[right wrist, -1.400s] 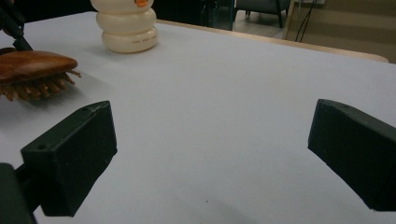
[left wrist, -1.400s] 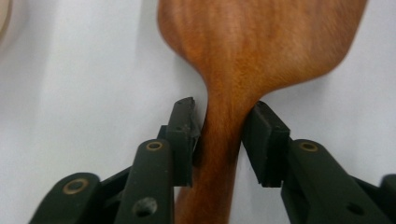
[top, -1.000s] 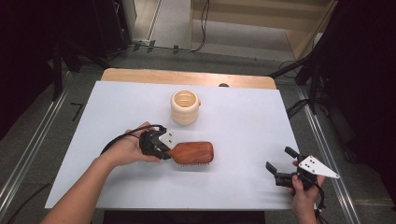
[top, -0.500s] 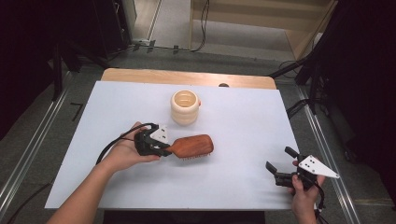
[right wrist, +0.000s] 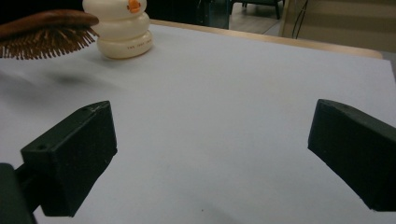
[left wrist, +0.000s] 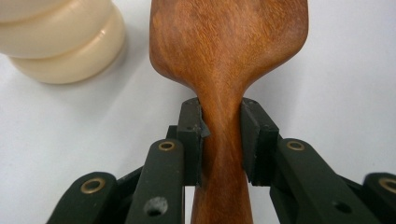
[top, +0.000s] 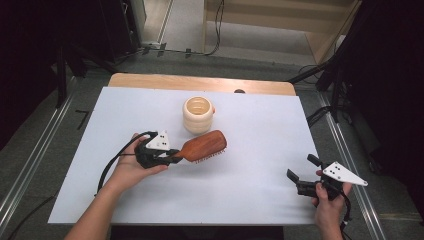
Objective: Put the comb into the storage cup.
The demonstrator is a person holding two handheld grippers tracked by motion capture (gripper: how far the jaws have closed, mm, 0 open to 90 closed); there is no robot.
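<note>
Left gripper (top: pixel 172 159), held in the left hand (top: pixel 131 167) at the table's left-centre, clamped on the narrow neck of a wooden brush (top: pixel 204 146); in the left gripper view, both black pads (left wrist: pixel 191 135) pressed against the handle where it widens into the head. Brush (left wrist: pixel 229 46) pointing right and away, back side up, bristles down along its lower edge; seen in the right gripper view raised off the table with a shadow beneath it (right wrist: pixel 44 30). Just beyond the brush head, a cream ribbed jar (top: pixel 198 114), upright, open at the top, close beside the brush; touching or not, cannot tell. Same jar (left wrist: pixel 56 39) at upper left in the left gripper view and far off (right wrist: pixel 123 29) in the right gripper view, with a small orange mark on its side. Right gripper (top: pixel 302 176), held in the right hand (top: pixel 328 207) near the table's (top: pixel 260 125) front right corner, jaws spread wide with nothing between them, well apart from brush and jar. White sheet over the table, a wooden strip (top: pixel 200 82) bare along the far edge.
</note>
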